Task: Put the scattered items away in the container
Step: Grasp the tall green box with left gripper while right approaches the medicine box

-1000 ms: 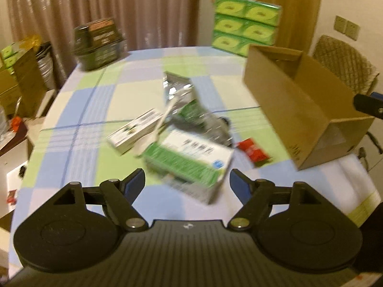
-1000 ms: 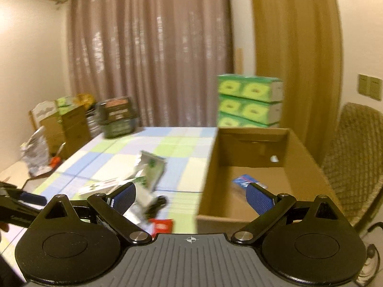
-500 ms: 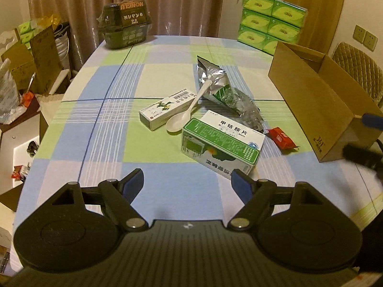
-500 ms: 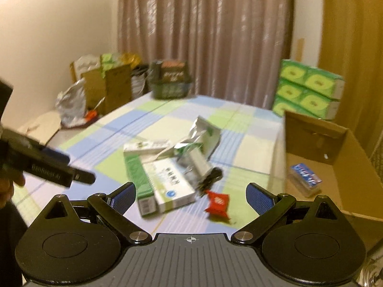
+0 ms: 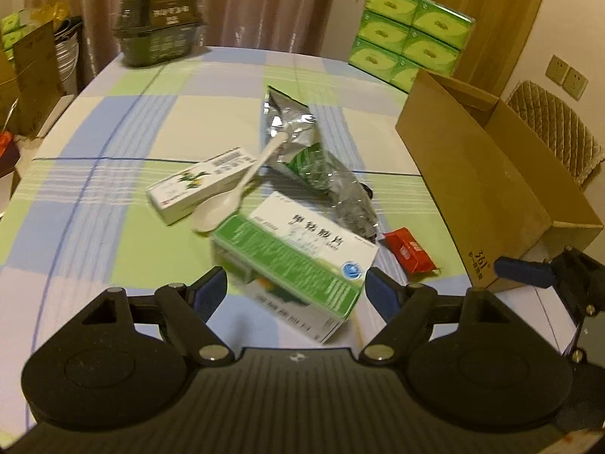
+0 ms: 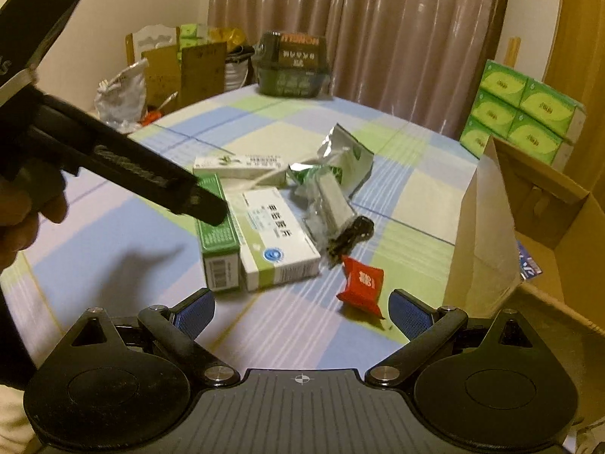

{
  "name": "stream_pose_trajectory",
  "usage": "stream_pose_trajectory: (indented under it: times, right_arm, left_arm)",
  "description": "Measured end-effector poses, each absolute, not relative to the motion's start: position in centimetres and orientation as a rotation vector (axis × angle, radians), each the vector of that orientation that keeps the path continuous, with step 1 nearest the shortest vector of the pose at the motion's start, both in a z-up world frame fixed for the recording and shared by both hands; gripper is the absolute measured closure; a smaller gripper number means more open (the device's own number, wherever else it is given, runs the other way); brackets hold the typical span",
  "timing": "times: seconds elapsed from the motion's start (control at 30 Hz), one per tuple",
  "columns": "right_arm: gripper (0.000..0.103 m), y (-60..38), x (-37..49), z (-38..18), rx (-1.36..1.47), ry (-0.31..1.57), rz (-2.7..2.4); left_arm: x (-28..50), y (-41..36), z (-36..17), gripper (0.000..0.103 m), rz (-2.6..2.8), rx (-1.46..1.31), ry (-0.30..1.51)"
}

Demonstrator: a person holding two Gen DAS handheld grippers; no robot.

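Note:
On the checked tablecloth lie a green-and-white medicine box, a slim white box, a white spoon, a silver bag, a clear wrapper and a red packet. The open cardboard box stands to the right with a blue item inside. My left gripper is open, its tips on either side of the medicine box's near end without touching it. My right gripper is open and empty, just short of the red packet.
Green tissue packs and a dark basket stand at the table's far edge. A black cable lies by the wrapper. A padded chair sits behind the cardboard box. Cartons and bags crowd the floor at left.
My left gripper has come down and closer to the medicine box. My right gripper has swung down and left, away from the cardboard box's inside, to the table near the red packet.

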State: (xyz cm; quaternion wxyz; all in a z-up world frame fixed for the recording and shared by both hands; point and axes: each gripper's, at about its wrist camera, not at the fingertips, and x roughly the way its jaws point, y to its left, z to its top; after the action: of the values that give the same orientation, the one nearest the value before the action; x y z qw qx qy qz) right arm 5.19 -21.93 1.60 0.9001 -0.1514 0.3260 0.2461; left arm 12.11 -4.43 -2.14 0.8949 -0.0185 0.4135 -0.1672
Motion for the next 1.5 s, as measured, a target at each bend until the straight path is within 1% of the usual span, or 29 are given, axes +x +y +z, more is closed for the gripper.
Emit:
stream_pose_trajectory:
  times: [0.27, 0.33, 0.4, 0.53, 0.6, 0.77, 0.9, 0.93, 0.97, 1.0, 1.03, 1.07, 1.1, 1.17, 1.33, 1.37, 1.43, 1.5]
  right_arm:
    - [0.007, -22.2, 6.8, 0.0, -0.321, 0.704, 0.503]
    - [0.007, -22.1, 7.2, -0.2, -0.318, 0.709, 0.509]
    - [0.007, -22.0, 7.6, -0.5, -0.315, 0.715, 0.524]
    - [0.007, -21.3, 8.1, -0.6, -0.318, 0.712, 0.560]
    - [0.007, -20.8, 8.4, -0.6, -0.322, 0.709, 0.582]
    - [0.007, -19.3, 9.2, -0.6, -0.352, 0.708, 0.634]
    - [0.007, -18.5, 10.4, -0.9, -0.373, 0.724, 0.657]
    - [0.007, -18.3, 10.6, -1.0, -0.379, 0.727, 0.662]
    - [0.007, -18.1, 10.9, -1.1, -0.384, 0.732, 0.669]
    - [0.007, -17.9, 11.2, -1.1, -0.391, 0.735, 0.676]
    - [0.008, -17.7, 11.5, -1.2, -0.399, 0.739, 0.682]
    - [0.011, -17.5, 11.7, -1.3, -0.407, 0.744, 0.689]
    - [0.013, -17.2, 12.1, -1.5, -0.414, 0.752, 0.694]
    - [0.017, -16.9, 12.8, -1.9, -0.421, 0.767, 0.692]
    - [0.017, -16.6, 14.6, -2.8, -0.417, 0.804, 0.673]
    - [0.019, -16.6, 14.9, -3.0, -0.411, 0.811, 0.676]
    - [0.031, -16.6, 15.4, -3.3, -0.396, 0.838, 0.685]
    - [0.032, -16.7, 15.2, -3.1, -0.378, 0.849, 0.678]
  left_arm:
    - [13.7, -6.8, -5.2, 0.028, -0.339, 0.045, 0.907]
    - [13.7, -6.3, -5.5, 0.029, -0.337, 0.055, 0.909]
    - [13.5, -5.5, -5.4, 0.034, -0.320, 0.060, 0.906]
    - [13.1, -3.4, -5.0, 0.038, -0.270, 0.107, 0.900]
    - [13.1, -2.3, -5.1, 0.042, -0.247, 0.136, 0.912]
    - [13.3, -0.2, -5.3, 0.044, -0.219, 0.173, 0.924]
    - [14.0, 0.0, -5.4, 0.053, -0.229, 0.163, 0.931]
    - [14.2, -0.1, -5.4, 0.054, -0.236, 0.166, 0.931]
    - [14.4, -0.2, -5.4, 0.057, -0.242, 0.172, 0.931]
    - [14.6, -0.4, -5.5, 0.063, -0.248, 0.181, 0.933]
    - [14.7, -0.6, -5.5, 0.069, -0.254, 0.191, 0.934]
    - [14.8, -0.7, -5.5, 0.076, -0.257, 0.197, 0.937]
    - [14.8, -0.7, -5.6, 0.078, -0.261, 0.203, 0.939]
    - [14.8, -0.6, -5.5, 0.078, -0.269, 0.210, 0.939]
    - [14.3, 0.2, -5.5, 0.078, -0.304, 0.210, 0.947]
    - [14.2, 0.4, -5.5, 0.078, -0.312, 0.214, 0.948]
    - [14.1, 0.6, -5.4, 0.078, -0.325, 0.218, 0.950]
    - [14.0, 0.8, -5.4, 0.078, -0.330, 0.219, 0.950]
